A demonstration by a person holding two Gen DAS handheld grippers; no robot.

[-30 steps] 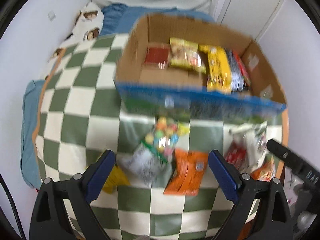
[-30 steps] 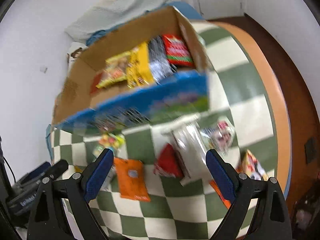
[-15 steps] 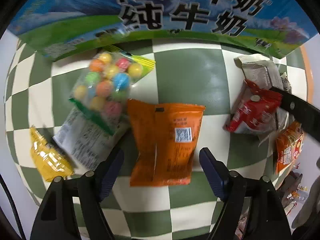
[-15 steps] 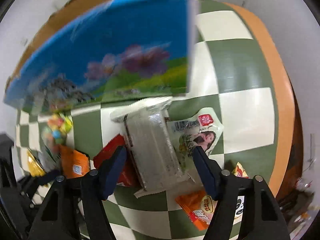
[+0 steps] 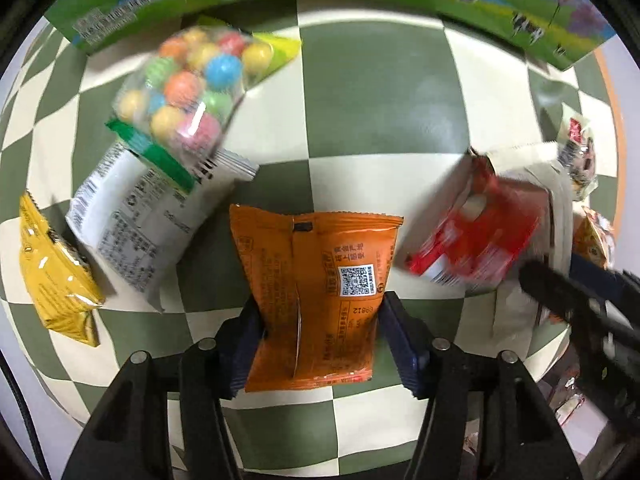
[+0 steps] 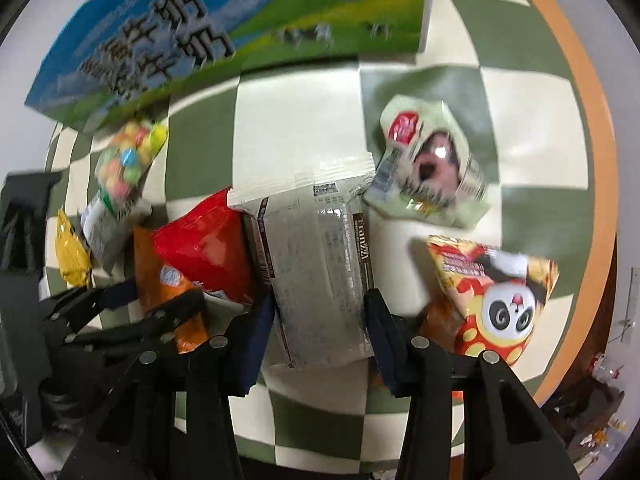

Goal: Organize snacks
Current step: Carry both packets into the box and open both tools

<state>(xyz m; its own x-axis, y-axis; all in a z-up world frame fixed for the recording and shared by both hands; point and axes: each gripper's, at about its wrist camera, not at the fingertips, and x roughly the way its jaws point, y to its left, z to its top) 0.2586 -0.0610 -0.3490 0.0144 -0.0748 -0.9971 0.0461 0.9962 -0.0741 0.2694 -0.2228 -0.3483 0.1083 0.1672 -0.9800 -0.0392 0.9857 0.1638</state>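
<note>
Below both wrist cameras lies a green-and-cream checked tablecloth [image 5: 376, 100] strewn with loose snack packets. Compared with a second ago, both grippers have dropped from above the open milk carton box [image 6: 256, 28] to cloth level, and their jaws have just been closing. The left gripper [image 5: 320, 332] now pinches the lower part of the orange packet [image 5: 320, 280], pads against both side edges. The right gripper [image 6: 320, 332] clamps the silver-grey wafer pack [image 6: 320, 264] in the same way. Both packets still lie flat on the cloth, so the grasp step appears complete and lifting toward the box is the likely next stage.

Remaining on the cloth: a bag of coloured candy balls [image 5: 188, 84], a white packet [image 5: 140, 220], a yellow packet [image 5: 56, 268], a red packet [image 6: 204, 248], a pale green packet [image 6: 432, 168] and a panda-print packet [image 6: 496, 300]. An orange table rim [image 6: 600, 160] borders the cloth at the right.
</note>
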